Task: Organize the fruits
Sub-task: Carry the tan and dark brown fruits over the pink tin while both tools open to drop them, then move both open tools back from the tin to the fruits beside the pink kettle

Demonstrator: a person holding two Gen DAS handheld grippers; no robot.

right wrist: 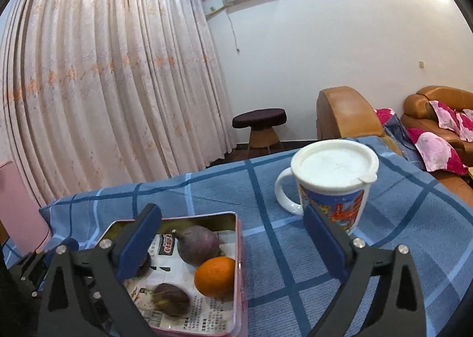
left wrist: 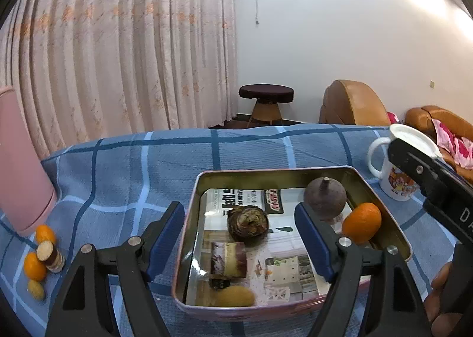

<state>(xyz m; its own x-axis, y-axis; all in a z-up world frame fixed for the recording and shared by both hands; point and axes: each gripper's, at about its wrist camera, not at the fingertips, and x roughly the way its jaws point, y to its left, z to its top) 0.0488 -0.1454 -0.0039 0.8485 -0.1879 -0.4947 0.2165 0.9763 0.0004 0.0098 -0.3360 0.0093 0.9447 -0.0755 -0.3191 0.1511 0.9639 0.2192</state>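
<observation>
My left gripper [left wrist: 239,236] hangs over the near half of the metal tin [left wrist: 189,236], its blue pads spread wide with nothing pinched between them; the left pad sits just outside the tin's left wall and the right pad is inside, near the right wall. My right gripper [right wrist: 233,245] is spread wide too and holds nothing; its left pad stands over the tin and its right pad is just in front of the lidded mug [right wrist: 331,183], which stands on the blue checked cloth [right wrist: 280,263] to the right of the tin. The fruit is split between two places. In the tin, on a printed paper lining, lie a dark purple round fruit with a stem [left wrist: 325,196] at the far right, an orange [left wrist: 362,222] just beside it against the right wall, a brown wrinkled fruit [left wrist: 248,223] in the middle, a short cut piece with a purple and yellow side [left wrist: 229,260] nearer me, and a yellow fruit [left wrist: 235,296] at the near wall. Out on the cloth, well to the left of the tin and beside a pink container [left wrist: 20,177], lie small orange fruits [left wrist: 35,266] and a cut brown stick piece [left wrist: 50,255], touching one another.
</observation>
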